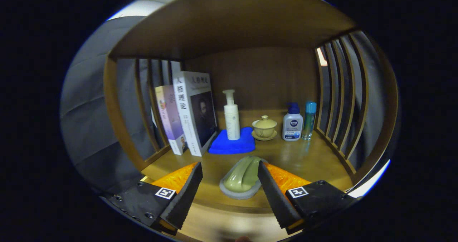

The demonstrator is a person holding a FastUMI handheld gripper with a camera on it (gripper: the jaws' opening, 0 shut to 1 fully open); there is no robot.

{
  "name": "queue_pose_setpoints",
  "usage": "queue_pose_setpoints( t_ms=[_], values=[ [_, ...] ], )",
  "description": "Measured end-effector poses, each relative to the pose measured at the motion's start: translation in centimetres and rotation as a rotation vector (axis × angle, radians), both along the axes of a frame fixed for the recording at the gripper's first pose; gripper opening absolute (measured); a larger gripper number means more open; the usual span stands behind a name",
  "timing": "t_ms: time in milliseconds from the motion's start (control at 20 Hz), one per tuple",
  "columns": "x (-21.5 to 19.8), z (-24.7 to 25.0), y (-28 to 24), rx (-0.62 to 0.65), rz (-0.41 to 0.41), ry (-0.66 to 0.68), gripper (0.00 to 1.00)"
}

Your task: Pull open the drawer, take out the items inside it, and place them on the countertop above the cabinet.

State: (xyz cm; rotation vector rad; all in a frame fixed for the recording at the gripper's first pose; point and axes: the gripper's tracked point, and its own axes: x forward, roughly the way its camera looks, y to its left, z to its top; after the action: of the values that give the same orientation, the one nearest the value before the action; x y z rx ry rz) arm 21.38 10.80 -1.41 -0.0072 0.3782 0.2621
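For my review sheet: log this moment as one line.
gripper: open, fingers either side of green scrub brush | brush: lying on countertop | behind: blue cloth, books, lidded cup

Two books [188, 113] stand upright against the left slatted side [143, 109] of the wooden shelf. Beside them a white pump bottle [232, 117] stands on a folded blue cloth [232, 144]. To the right are a lidded cup on a saucer [264, 128], a white bottle with blue cap [292, 123] and a slim bottle [309, 120], maybe a spray.

countertop [304, 159]: glossy wood | brush [243, 175]: shiny smooth plastic, handle | cloth [232, 145]: soft matt fabric | lidded cup [264, 126]: glazed ceramic
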Motion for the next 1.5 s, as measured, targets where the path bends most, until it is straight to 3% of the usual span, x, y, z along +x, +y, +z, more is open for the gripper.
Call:
queue_pose_setpoints(
  t_ms=[250,600,1000,1500],
  values=[
    [-5.6,1.7,-0.1,-0.036,0.016,-0.117,0.98],
    [-12.4,0.1,0.0,-0.007,-0.003,-0.180,0.98],
    [-21.4,-1.2,0.7,-0.071,-0.011,-0.371,0.98],
    [-24.6,-11.0,-1.6,-0.075,-0.090,-0.213,0.98]
  ],
)
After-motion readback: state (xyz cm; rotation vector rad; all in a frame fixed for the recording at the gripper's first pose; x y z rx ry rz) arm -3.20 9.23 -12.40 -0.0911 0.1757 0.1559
